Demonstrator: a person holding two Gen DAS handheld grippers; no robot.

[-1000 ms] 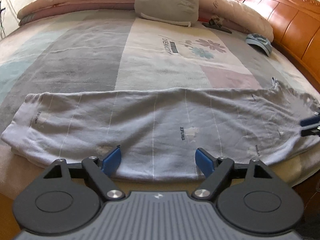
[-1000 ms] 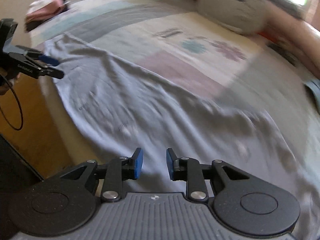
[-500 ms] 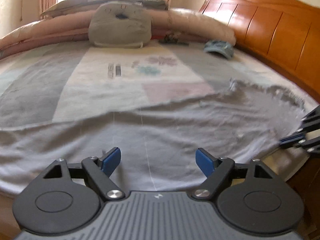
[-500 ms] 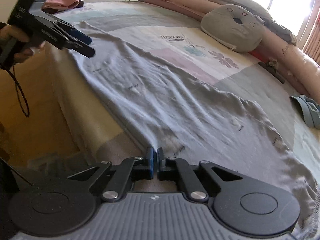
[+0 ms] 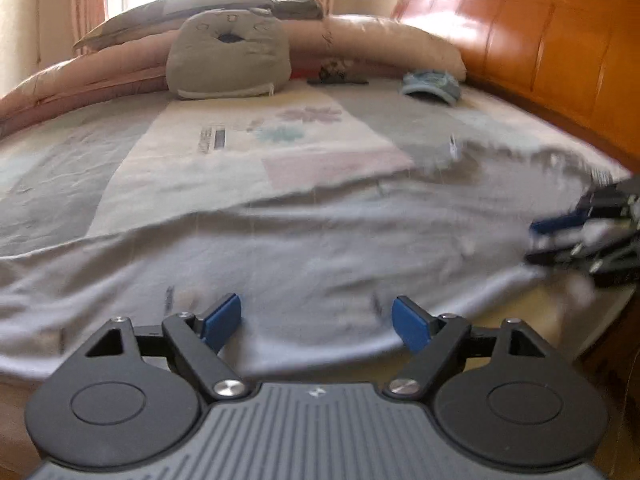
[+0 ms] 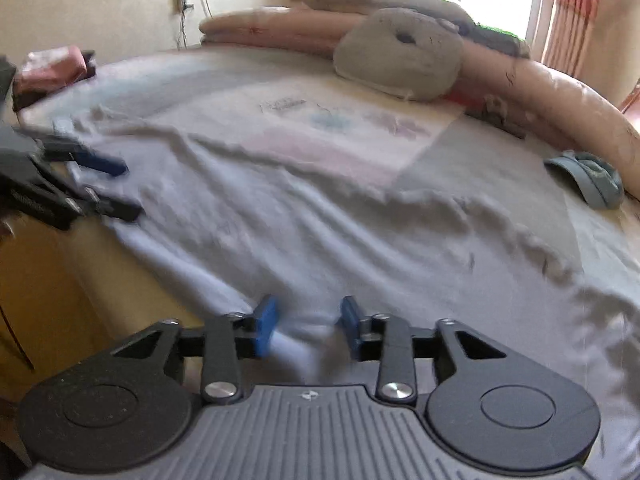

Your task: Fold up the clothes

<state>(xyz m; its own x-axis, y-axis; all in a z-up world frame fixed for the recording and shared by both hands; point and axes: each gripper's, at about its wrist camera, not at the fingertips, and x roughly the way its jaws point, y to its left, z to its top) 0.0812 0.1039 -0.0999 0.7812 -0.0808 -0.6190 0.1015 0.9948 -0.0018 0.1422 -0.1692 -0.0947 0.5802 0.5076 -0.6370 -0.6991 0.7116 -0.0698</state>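
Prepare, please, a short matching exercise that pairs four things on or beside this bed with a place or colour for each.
Things:
1. grey garment
2. cap
3. grey cushion
4. headboard

Descriptions:
A. orange-brown wood, along the bed's right side in the left wrist view
B. spread flat along the bed's near edge
C. blue, lying near the pink rolled quilt
D. leaning against the rolled quilt, in front of the window

Pairs: 1-B, 2-C, 3-D, 4-A

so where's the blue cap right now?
In the left wrist view the blue cap lies far right on the bed, by the wooden headboard, right of the grey cushion; the right wrist view shows it at far right too.
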